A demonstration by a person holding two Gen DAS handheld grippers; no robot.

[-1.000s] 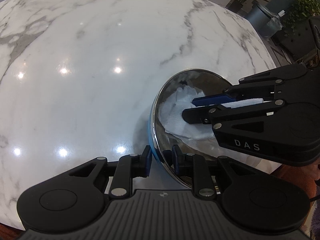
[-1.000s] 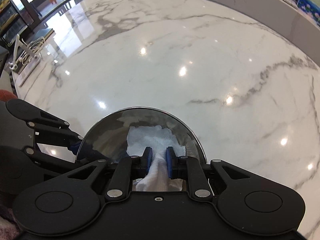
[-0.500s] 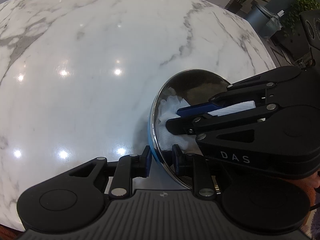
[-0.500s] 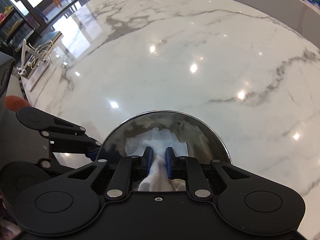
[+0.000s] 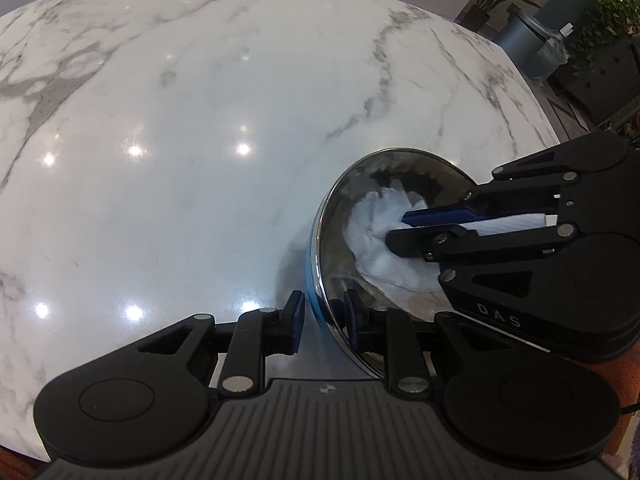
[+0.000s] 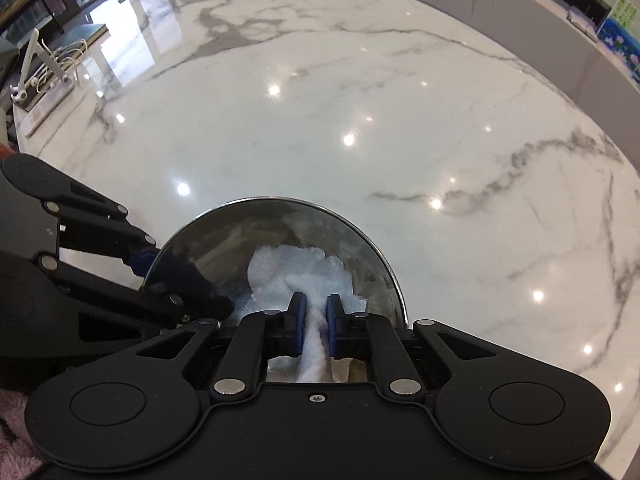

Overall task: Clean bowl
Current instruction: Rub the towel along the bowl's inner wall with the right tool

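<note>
My left claw clamped on near rim of steel bowl, one pad outside, one inside. My right claw pinched tight on white paper towel, wad pressed against bowl's inner wall. Bowl sits on white marble table, near its edge. Potted plants beyond table's far side.

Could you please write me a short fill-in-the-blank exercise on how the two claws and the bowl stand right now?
1. The left claw grips the metal bowl by its ____.
2. The right claw is shut on a white ____.
3. The wad is pressed against the ____ of the bowl.
4. The bowl sits on a white ____ table.

Missing words: rim; paper towel; inside; marble
</note>
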